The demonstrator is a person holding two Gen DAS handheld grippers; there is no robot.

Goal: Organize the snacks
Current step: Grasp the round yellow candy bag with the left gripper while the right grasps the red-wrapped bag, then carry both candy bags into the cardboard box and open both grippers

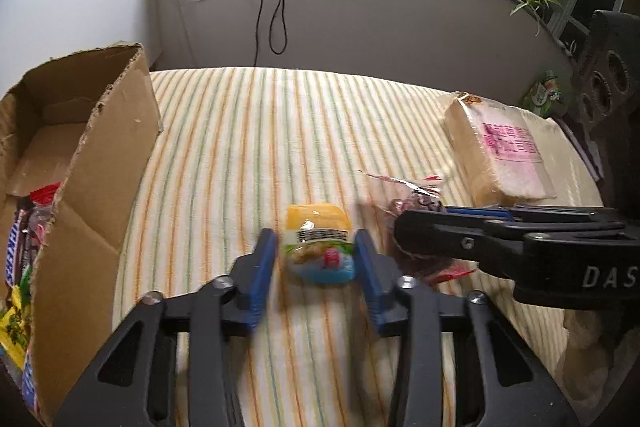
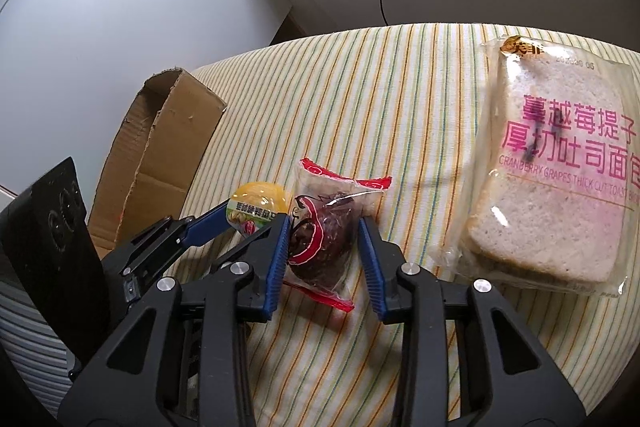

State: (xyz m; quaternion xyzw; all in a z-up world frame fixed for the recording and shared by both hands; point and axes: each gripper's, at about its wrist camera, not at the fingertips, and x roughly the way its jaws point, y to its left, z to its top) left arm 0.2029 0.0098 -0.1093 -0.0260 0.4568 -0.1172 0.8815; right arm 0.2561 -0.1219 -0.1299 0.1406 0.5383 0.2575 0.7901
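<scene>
A table covered in a cream cloth with thin orange and green stripes [image 1: 248,147] fills the scene, standing in front of a pale wall with black cables hanging down it. At the table's left edge stands an open cardboard box [image 1: 100,163] with torn flaps, and several wrapped snacks [image 1: 20,267] already lie inside it. Toward the right edge lies a large clear bag of thick sliced toast [image 2: 560,179] printed with pink lettering. Near the middle of the table, closer to the front edge, two small snacks lie side by side. The one nearer the toast is a dark round cake in a clear wrapper with red ends [image 2: 324,235]. The right gripper [image 2: 323,247] reaches over it with a blue finger on either side; the left finger touches the wrapper, a sliver of cloth shows beside the right one, and the grip does not look tight. Just to the left of the cake, toward the box, sits a small yellow-topped cup snack with a green and pink label [image 1: 318,247]. The left gripper [image 1: 316,259] brackets it closely, the blue fingers [image 1: 264,267] against or almost against its sides, though blur makes it hard to tell whether they are pressing. The two grippers are nearly side by side.
</scene>
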